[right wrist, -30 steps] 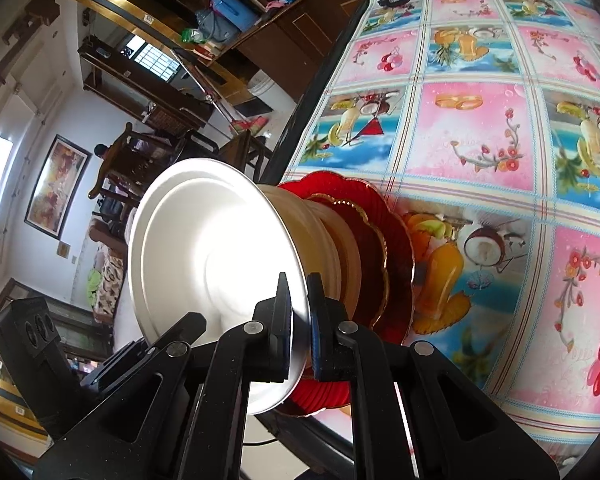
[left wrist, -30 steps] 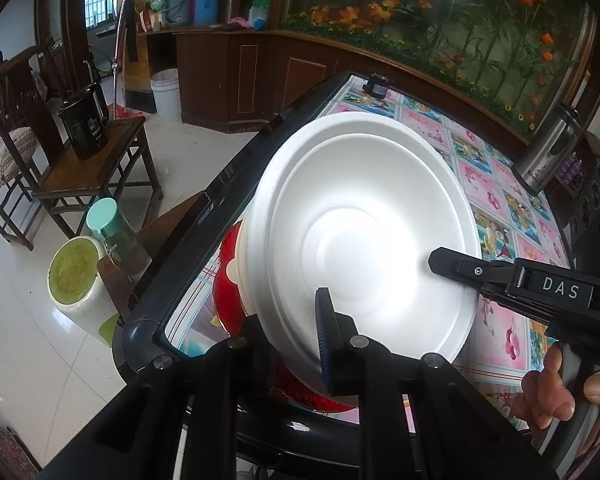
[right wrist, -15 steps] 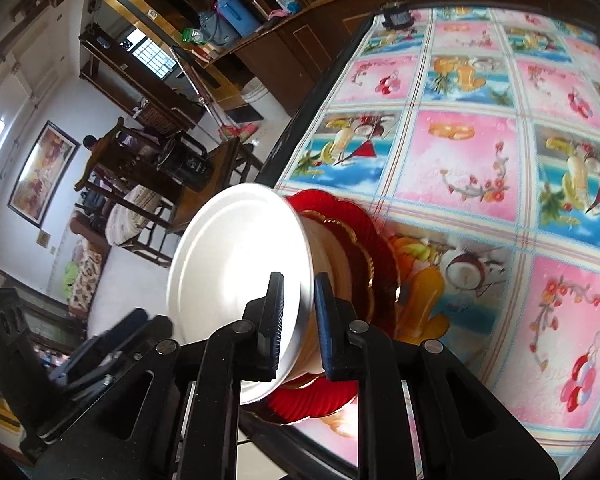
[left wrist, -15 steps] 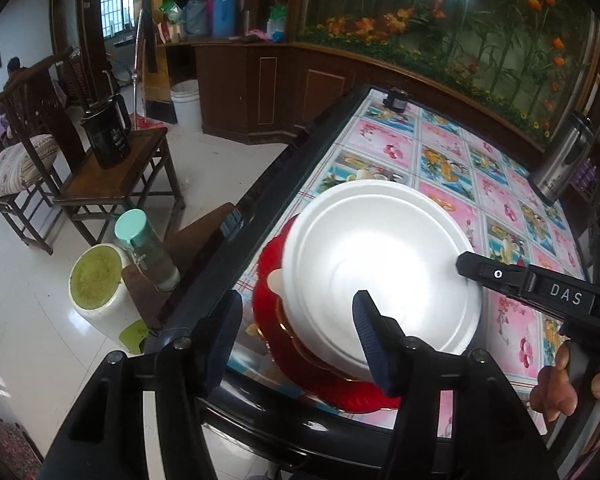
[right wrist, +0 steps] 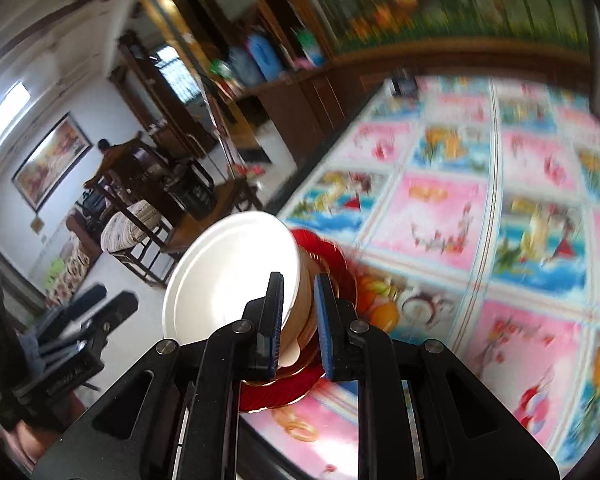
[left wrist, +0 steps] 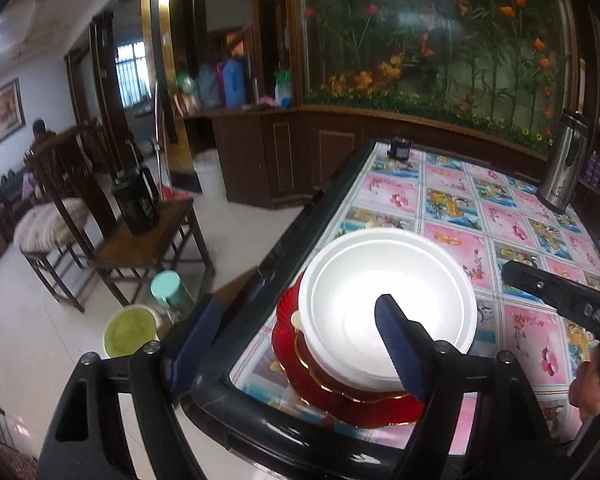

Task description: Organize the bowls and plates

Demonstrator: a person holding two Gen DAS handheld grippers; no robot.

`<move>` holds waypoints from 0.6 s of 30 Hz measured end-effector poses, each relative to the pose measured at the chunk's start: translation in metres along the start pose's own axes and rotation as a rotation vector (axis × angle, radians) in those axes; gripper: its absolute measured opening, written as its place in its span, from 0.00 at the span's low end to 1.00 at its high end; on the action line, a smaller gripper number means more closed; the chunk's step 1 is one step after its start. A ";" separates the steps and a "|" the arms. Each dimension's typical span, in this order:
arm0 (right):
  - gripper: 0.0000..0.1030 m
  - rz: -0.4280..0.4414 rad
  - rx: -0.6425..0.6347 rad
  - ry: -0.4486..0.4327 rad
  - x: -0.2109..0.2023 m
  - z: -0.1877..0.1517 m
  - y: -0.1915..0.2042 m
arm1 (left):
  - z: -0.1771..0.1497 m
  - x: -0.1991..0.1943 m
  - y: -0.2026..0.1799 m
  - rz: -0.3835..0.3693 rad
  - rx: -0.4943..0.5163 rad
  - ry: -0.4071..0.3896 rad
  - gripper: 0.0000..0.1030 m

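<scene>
A white plate [left wrist: 384, 300] tops a stack of cream bowls and red gold-rimmed plates [left wrist: 356, 400] at the near left corner of the table. My left gripper [left wrist: 300, 344] is open and empty, pulled back above and short of the stack. My right gripper [right wrist: 298, 320] is open, its jaws a little apart and back from the white plate's [right wrist: 228, 276] rim, touching nothing. The red plates [right wrist: 324, 248] show behind it. The right gripper also shows in the left wrist view [left wrist: 560, 296], to the right of the stack.
The table [left wrist: 500, 216] has a flowered pink and blue cloth and a black rim [left wrist: 300, 232]. A steel thermos [left wrist: 562, 164] and a small dark jar [left wrist: 399, 148] stand at its far end. Wooden chairs [left wrist: 140, 240], a kettle and a green-lidded bottle [left wrist: 168, 288] stand left of the table.
My left gripper opened off the white plate and drew back. My right gripper let go of the plate's rim, opened a little and pulled back. The plate now rests on the stack.
</scene>
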State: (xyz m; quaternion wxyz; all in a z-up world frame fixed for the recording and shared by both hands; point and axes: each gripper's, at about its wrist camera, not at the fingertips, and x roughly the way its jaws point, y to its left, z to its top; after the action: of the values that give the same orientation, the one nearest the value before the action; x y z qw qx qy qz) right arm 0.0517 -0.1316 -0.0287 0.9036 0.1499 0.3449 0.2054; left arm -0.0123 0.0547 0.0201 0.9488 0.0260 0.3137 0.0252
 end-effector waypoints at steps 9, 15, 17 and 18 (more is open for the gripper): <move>0.15 -0.026 -0.167 -0.187 -0.047 -0.019 0.021 | 0.000 -0.014 -0.009 0.022 -0.031 -0.051 0.78; 0.15 -0.012 -0.189 -0.219 -0.059 -0.031 0.025 | -0.003 -0.025 -0.015 0.038 -0.051 -0.070 0.79; 0.15 0.004 -0.184 -0.221 -0.061 -0.033 0.025 | -0.005 -0.028 -0.018 0.042 -0.049 -0.070 0.80; 0.15 0.007 -0.184 -0.223 -0.062 -0.034 0.026 | -0.006 -0.029 -0.020 0.041 -0.047 -0.069 0.80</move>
State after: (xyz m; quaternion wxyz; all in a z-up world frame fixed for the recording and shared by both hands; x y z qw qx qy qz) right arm -0.0210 -0.1339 -0.0076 0.9454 0.0896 0.2217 0.2213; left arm -0.0384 0.0328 0.0313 0.9587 0.0110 0.2796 0.0512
